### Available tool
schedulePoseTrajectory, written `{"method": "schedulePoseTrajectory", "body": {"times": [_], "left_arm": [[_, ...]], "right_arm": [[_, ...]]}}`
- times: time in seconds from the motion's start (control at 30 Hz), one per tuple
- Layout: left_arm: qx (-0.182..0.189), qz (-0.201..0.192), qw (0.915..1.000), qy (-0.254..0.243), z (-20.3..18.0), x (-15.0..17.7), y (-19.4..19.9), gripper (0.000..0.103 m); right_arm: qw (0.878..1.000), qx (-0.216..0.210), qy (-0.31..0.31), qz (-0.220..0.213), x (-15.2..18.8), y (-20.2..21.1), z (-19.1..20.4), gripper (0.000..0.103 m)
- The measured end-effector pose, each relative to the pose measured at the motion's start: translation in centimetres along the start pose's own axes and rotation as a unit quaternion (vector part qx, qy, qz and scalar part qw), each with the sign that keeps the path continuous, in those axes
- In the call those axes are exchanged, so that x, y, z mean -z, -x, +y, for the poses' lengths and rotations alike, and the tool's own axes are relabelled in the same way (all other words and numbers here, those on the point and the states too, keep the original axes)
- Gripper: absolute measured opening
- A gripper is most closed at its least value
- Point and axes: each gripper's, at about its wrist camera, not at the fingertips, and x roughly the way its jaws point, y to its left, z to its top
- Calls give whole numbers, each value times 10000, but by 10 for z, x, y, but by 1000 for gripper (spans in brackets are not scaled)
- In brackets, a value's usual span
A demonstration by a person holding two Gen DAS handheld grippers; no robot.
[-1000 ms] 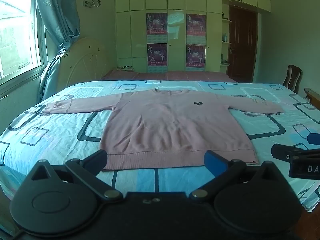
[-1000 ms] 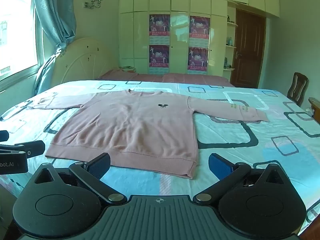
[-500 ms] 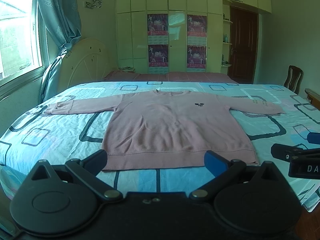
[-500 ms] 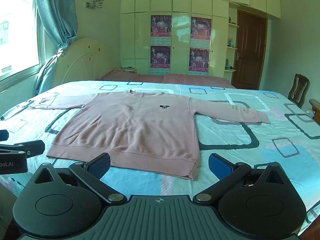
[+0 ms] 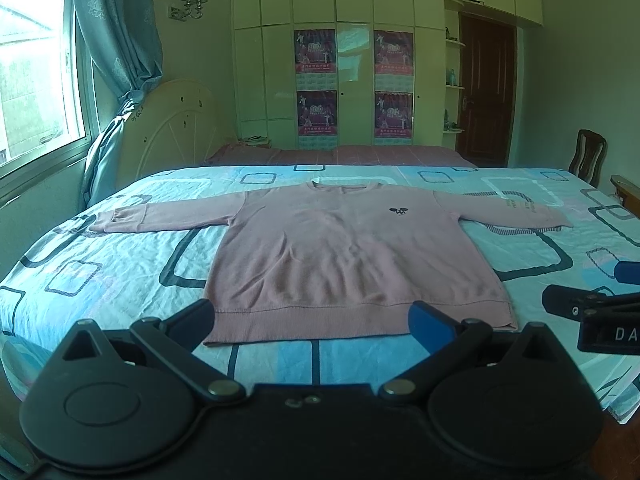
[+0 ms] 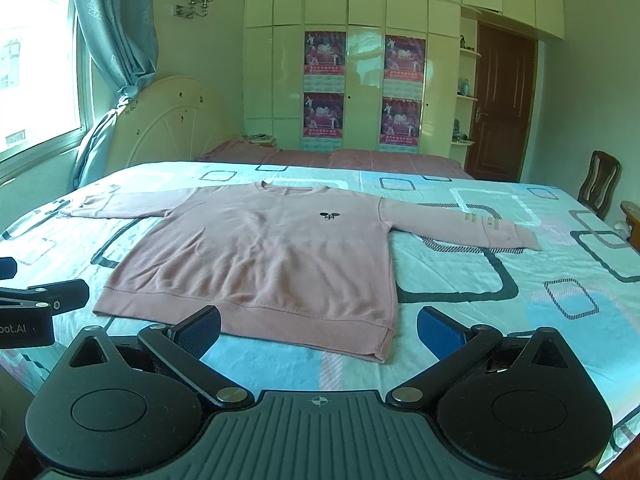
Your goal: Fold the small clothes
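A pink long-sleeved sweater (image 5: 344, 256) lies flat and face up on the bed, both sleeves spread out, hem toward me; it also shows in the right wrist view (image 6: 272, 256). My left gripper (image 5: 314, 322) is open and empty, held just before the hem. My right gripper (image 6: 320, 330) is open and empty, before the hem's right corner. Each gripper shows at the edge of the other's view.
The bed (image 5: 120, 264) has a light blue sheet with square patterns. A headboard (image 5: 172, 128) and curtain (image 5: 116, 40) stand at the left. A wooden chair (image 6: 602, 180) stands at the right, a wardrobe wall (image 6: 360, 80) and door behind.
Both grippers have shifted slightly; the sweater sits a little further right in both views. The sweater itself has not moved.
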Motion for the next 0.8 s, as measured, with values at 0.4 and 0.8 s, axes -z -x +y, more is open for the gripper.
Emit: {"method": "schedulePoseTrajectory", "body": {"times": [0.4, 0.8], "left_arm": [[-29, 0, 10000, -30, -3, -1, 1, 103], [-72, -6, 10000, -18, -3, -1, 1, 103]], "right_arm": [[10000, -6, -23, -18, -2, 0, -2, 103], [10000, -30, -15, -21, -3, 0, -2, 103]]}}
